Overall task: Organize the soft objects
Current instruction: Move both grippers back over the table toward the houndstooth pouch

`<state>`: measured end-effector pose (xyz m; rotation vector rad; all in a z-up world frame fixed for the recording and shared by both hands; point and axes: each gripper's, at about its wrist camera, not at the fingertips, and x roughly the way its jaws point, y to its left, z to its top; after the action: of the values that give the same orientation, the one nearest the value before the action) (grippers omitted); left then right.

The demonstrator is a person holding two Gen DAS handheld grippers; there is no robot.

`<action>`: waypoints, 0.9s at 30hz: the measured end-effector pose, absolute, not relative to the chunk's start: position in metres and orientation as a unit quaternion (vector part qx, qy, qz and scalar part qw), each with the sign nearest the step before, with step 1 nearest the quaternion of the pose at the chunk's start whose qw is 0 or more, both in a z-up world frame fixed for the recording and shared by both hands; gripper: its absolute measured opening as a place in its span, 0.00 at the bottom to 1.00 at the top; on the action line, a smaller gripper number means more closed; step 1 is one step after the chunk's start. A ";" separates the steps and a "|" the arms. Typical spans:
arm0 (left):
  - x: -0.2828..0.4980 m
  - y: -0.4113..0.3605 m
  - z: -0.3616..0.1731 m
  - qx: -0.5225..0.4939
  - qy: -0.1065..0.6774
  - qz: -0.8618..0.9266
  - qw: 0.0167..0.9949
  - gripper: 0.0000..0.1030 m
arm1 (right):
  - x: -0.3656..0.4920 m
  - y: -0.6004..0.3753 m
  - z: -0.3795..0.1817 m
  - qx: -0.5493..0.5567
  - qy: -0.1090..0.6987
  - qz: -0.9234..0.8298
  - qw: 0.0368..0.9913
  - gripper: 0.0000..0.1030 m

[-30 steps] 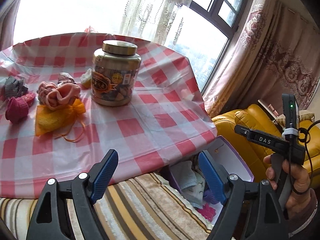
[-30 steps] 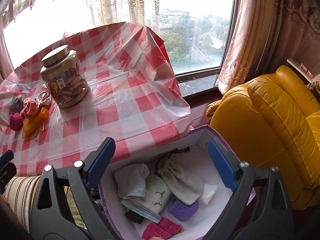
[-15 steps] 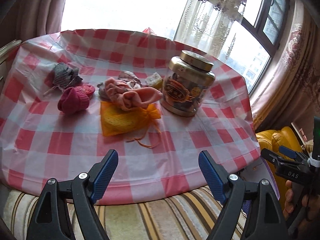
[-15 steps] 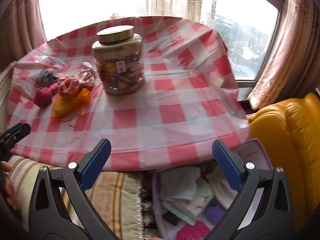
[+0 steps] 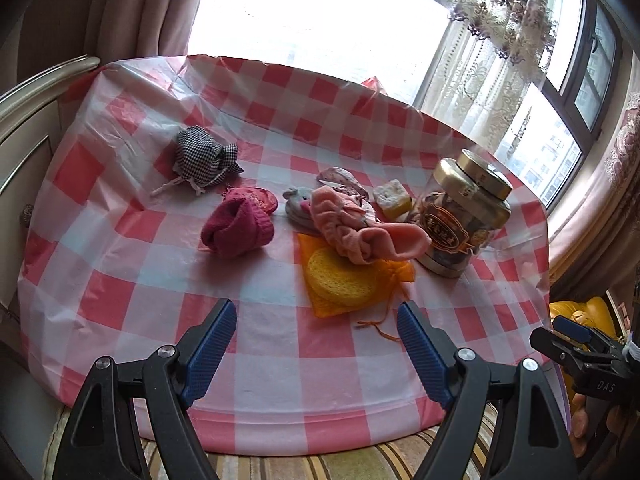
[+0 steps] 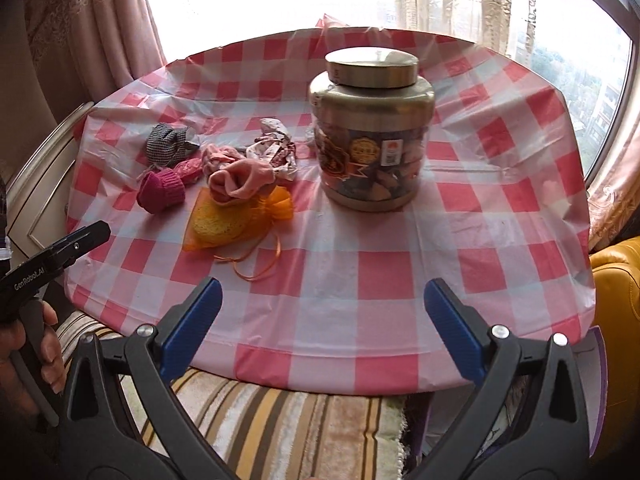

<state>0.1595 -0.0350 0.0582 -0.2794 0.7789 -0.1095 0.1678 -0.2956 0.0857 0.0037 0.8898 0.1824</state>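
Both claws, the left gripper (image 5: 316, 344) and right gripper (image 6: 322, 322), are held wide open and empty at the near table edge, so the orange mesh pouch (image 5: 346, 284) is probably best pinched first, low and centred, with the pink sock (image 5: 360, 236) and maroon knit (image 5: 238, 228) left beyond.

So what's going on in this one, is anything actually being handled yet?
Not yet. A person holds a claw in each hand, and the left claw and right claw are both open and empty, facing the checked tablecloth. Soft items lie there untouched: a magenta knit sock, a pink sock, a houndstooth pouch and an orange mesh bag, beside a gold-lidded jar.
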 end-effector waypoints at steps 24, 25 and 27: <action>0.393 0.098 0.029 -0.150 0.416 0.062 0.895 0.81 | 0.447 -0.105 0.065 -0.177 0.417 -0.049 0.890 0.98; 0.401 0.098 0.022 -0.148 0.422 0.065 0.892 0.81 | 0.457 -0.105 0.055 -0.187 0.426 -0.060 0.883 0.98; 0.413 0.096 0.009 -0.142 0.434 0.063 0.887 0.81 | 0.475 -0.111 0.039 -0.193 0.443 -0.067 0.873 0.98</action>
<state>0.4131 0.0962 0.0089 -0.2955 0.9029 0.1313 0.4749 -0.1114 0.0391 -0.4024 0.9248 -0.1392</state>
